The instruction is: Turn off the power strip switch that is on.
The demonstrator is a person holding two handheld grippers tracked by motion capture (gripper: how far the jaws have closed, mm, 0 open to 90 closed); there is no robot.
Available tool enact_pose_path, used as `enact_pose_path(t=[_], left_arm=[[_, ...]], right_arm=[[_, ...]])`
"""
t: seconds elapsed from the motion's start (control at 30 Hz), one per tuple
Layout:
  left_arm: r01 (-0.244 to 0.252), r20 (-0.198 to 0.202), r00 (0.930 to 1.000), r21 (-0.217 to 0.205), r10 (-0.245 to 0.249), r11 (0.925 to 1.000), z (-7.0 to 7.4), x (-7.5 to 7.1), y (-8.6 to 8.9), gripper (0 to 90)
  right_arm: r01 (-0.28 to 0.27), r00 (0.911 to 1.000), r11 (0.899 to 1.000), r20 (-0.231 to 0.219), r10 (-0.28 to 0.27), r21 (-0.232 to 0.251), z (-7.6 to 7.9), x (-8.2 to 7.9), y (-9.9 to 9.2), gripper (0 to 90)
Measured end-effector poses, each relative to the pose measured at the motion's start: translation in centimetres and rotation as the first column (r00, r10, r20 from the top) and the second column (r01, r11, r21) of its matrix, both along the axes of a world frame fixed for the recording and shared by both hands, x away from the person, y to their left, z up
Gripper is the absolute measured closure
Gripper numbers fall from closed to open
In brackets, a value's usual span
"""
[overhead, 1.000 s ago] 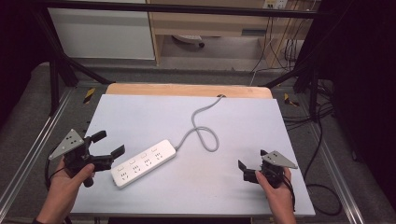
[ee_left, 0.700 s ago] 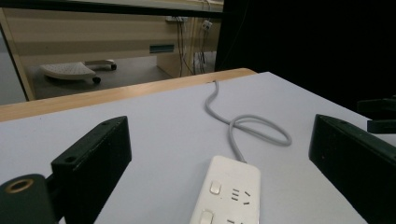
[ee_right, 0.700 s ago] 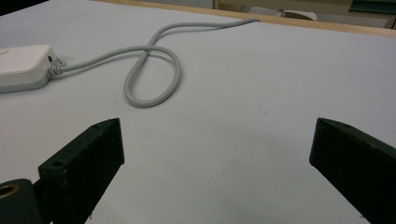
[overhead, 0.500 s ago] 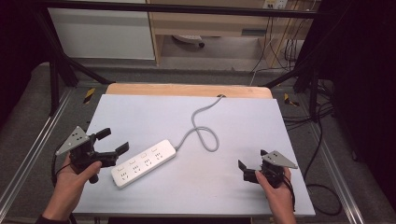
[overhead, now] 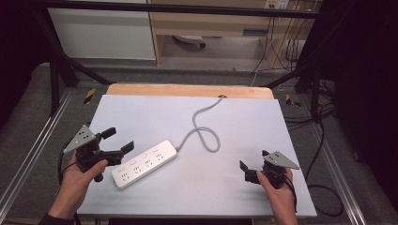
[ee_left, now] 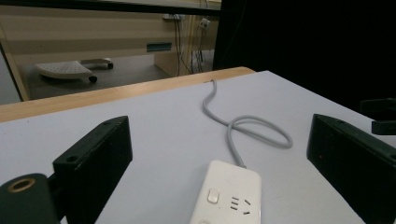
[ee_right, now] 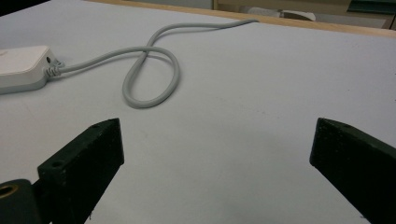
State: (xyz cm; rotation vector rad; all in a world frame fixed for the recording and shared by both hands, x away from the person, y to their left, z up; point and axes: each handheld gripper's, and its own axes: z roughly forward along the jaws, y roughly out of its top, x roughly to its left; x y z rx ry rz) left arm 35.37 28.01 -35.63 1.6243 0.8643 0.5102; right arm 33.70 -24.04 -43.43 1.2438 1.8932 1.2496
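Two grippers: each held in a hand over the pale table (overhead: pixel 244 122).
Change: the left gripper (overhead: pixel 118 140) has moved up and toward the power strip (overhead: pixel 144 163) since a second ago; the right gripper (overhead: pixel 251 171) and the strip have stayed put.
Left gripper: jaws spread wide, holding nothing, just beside the strip's near-left end.
Right gripper: jaws wide apart, empty, near the table's right front edge.
Writing: no brand or label can be read on the strip.
Power strip: white, lying flat left of centre, long axis diagonal from near-left to far-right.
Cable (overhead: pixel 206 136): grey, leaves the strip's far-right end, makes one loop, runs to the table's far edge.
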Motion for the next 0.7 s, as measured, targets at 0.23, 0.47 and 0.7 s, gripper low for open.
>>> enact_pose_path(t=[0.23, 0.47, 0.7], left_arm=[[0.001, -0.009, 1.0000, 0.006, -0.001, 1.0000, -0.4, 0.2, -0.1, 6.9], [0.001, -0.022, 0.9998, 0.009, -0.001, 1.0000, -0.7, 0.4, -0.2, 3.8], [-0.003, -0.029, 0.9996, 0.018, 0.004, 0.9998, -1.2, 0.6, -0.4, 3.9]], right_arm=[[0.003, 1.0000, 1.000, 0.004, -0.003, -0.001, 0.0, 0.0, -0.1, 3.3], [0.005, 1.0000, 1.000, -0.001, -0.005, 0.002, 0.1, 0.0, -0.1, 3.2], [0.002, 1.0000, 1.000, 0.004, -0.002, -0.002, 0.1, 0.0, -0.1, 3.2]])
